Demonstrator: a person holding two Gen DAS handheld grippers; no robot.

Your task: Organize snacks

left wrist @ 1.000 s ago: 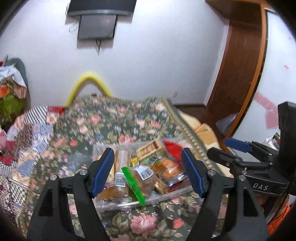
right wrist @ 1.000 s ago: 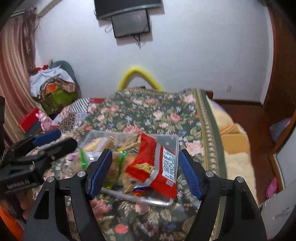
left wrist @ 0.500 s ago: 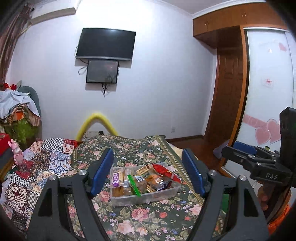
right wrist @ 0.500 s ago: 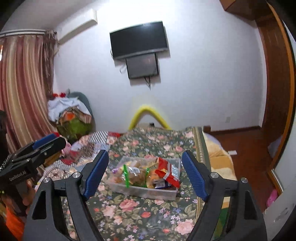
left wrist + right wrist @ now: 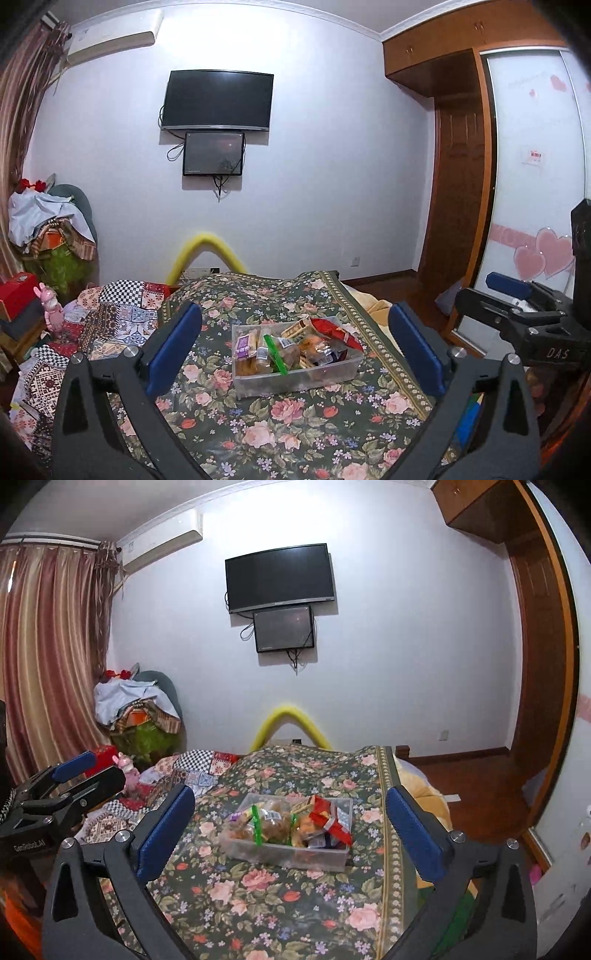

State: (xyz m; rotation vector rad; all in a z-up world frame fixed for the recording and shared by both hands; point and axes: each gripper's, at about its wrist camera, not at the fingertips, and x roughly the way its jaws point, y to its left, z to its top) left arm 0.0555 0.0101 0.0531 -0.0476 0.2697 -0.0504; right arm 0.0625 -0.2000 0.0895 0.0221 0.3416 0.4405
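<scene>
"DAS" stands on the right claw (image 5: 524, 306); "GenRobot.AI" on the left claw (image 5: 85, 771).

Left black two-finger gripper with blue pads (image 5: 295, 343): jaws have just been opening, now spread wide, nothing between them, pointing slightly downward. Right black two-finger gripper with blue pads (image 5: 290, 821): same condition, jaws just opened wide, empty, held alongside at similar height.

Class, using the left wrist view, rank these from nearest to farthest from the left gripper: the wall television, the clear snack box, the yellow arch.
1. Clear snack box, on the flowered bedspread straight ahead of the open left gripper.
2. Yellow arch, past the bed's far end.
3. Television, high on the back wall.
</scene>
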